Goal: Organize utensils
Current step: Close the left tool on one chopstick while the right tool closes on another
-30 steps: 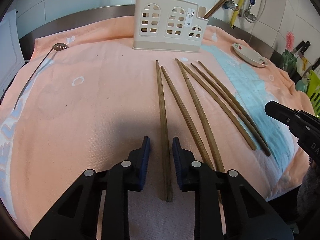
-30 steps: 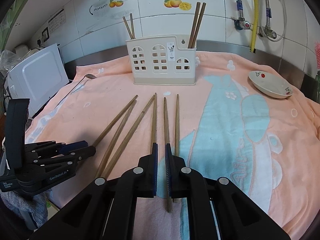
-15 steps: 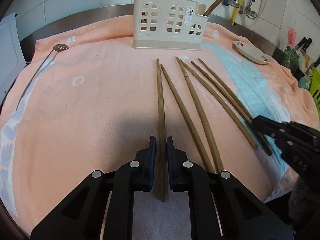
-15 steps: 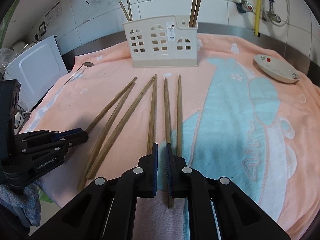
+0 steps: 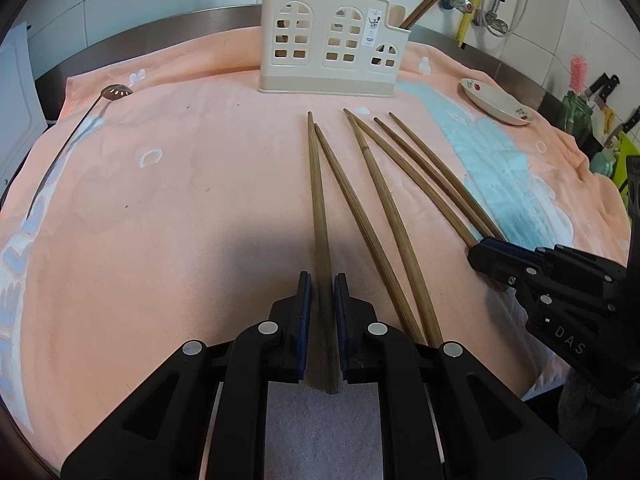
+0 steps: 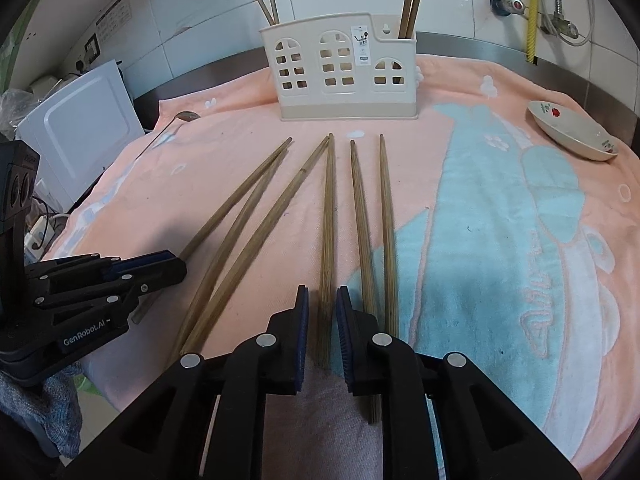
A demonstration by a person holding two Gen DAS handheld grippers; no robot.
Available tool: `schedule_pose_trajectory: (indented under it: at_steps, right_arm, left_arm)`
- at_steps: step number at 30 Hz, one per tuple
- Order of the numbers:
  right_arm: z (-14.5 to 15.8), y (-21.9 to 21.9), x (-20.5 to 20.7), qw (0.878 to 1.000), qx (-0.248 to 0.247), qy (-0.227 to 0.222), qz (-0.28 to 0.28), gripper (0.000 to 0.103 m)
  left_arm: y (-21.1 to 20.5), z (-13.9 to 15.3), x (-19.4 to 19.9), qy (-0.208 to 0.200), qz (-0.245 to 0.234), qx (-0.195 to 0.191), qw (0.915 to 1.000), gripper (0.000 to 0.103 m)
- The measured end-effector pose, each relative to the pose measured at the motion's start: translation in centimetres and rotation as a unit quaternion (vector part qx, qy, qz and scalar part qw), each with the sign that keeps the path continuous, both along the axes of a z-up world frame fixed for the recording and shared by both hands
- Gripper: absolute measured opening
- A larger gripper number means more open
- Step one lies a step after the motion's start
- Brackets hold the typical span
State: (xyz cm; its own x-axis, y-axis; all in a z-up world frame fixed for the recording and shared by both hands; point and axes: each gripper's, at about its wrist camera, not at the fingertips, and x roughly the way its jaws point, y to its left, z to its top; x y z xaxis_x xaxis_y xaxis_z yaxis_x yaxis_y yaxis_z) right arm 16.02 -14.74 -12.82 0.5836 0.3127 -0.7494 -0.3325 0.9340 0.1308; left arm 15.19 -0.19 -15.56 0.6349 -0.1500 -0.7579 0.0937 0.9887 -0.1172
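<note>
six chopsticks point(image 6: 326, 216) lie on the towel point(image 6: 500, 208) before the holder point(image 6: 344, 68), which has four, so most remains; your left gripper point(image 5: 320, 292) and right gripper point(image 6: 322, 304) straddle one each, fingers parted, nothing clenched.

The left gripper point(image 6: 176, 268) reads "GenRobot.AI" on its body. The right gripper point(image 5: 478, 256) shows "DAS" along its side. A small label point(image 6: 362, 46) on the caddy point(image 6: 344, 96) is too small to read.
</note>
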Motion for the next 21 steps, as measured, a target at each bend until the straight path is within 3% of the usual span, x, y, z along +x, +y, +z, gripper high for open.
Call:
schedule_pose_trajectory:
  at_steps: [6,12,21]
  right_arm:
    - [0.0,0.7,-0.5,0.999,-0.034,-0.015,0.003,0.009]
    - [0.4,0.3,-0.8,0.999,-0.029,-0.020,0.000,0.007]
    - [5.8,-0.7,-1.5,0.996,-0.020,-0.086,0.002,0.007]
  left_arm:
    - [-0.2,0.0,0.1,-0.003,-0.003,0.011,0.9999,0.011]
    - [0.3,0.4,0.2,0.000,0.001,0.000,1.0000,0.006]
    - [0.8,5.2,-0.8,-0.056,-0.003,-0.011,0.9984,0.006]
